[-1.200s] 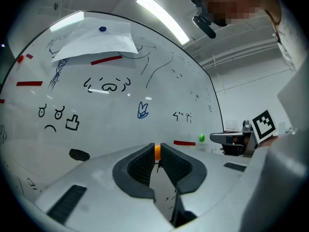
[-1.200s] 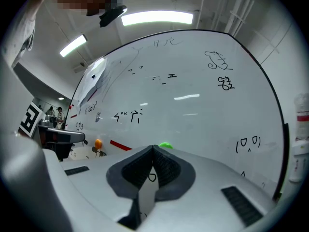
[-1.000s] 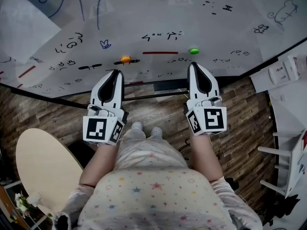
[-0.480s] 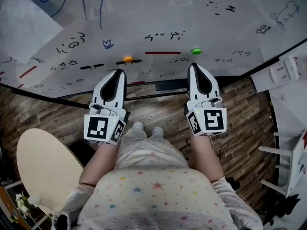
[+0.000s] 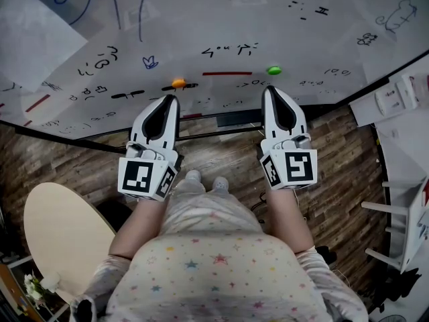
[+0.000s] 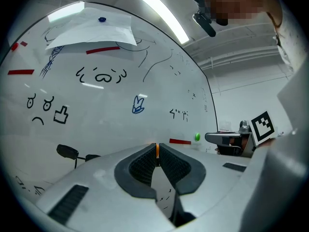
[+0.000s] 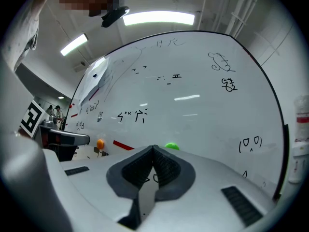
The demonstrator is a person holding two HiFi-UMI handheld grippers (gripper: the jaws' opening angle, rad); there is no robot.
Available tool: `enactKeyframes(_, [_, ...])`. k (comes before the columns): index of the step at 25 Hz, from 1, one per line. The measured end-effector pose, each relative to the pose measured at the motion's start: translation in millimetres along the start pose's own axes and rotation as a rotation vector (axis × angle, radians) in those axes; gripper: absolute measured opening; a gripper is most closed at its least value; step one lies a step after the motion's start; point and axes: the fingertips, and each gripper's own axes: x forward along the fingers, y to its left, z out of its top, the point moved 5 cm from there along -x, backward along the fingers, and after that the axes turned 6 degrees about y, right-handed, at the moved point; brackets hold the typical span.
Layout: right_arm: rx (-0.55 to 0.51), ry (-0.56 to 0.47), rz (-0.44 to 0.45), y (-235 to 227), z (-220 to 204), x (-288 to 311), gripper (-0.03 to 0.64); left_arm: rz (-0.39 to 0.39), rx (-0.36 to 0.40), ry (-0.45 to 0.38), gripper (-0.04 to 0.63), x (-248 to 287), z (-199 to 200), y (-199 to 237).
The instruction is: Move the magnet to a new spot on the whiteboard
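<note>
On the whiteboard [image 5: 221, 19] an orange magnet [image 5: 177, 83] sits just beyond my left gripper [image 5: 169, 99], a small gap away. That gripper is shut with nothing held. In the left gripper view only an orange sliver of the magnet [image 6: 157, 150] shows through the slit of the left gripper [image 6: 157, 153]. A green magnet [image 5: 273, 70] is stuck ahead of my right gripper [image 5: 269, 90], which is also shut and empty. In the right gripper view the green magnet [image 7: 172, 146] peeks over the right gripper [image 7: 153, 149] and the orange magnet [image 7: 100, 143] lies far left.
A red strip [image 5: 226, 74] lies between the two magnets, among black doodles. A paper sheet [image 5: 33, 39] hangs at the board's upper left. A round beige table [image 5: 64, 237] stands at lower left and a white rack [image 5: 402, 206] at right. The floor is wood.
</note>
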Motion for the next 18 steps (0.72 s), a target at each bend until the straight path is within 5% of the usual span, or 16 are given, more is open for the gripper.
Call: enactKeyframes(18, [-0.002, -0.002, -0.015, 2.2, 0.6, 4.1, 0.002, -0.003, 0.005, -0.002, 0.028, 2.6, 0.3, 6.9])
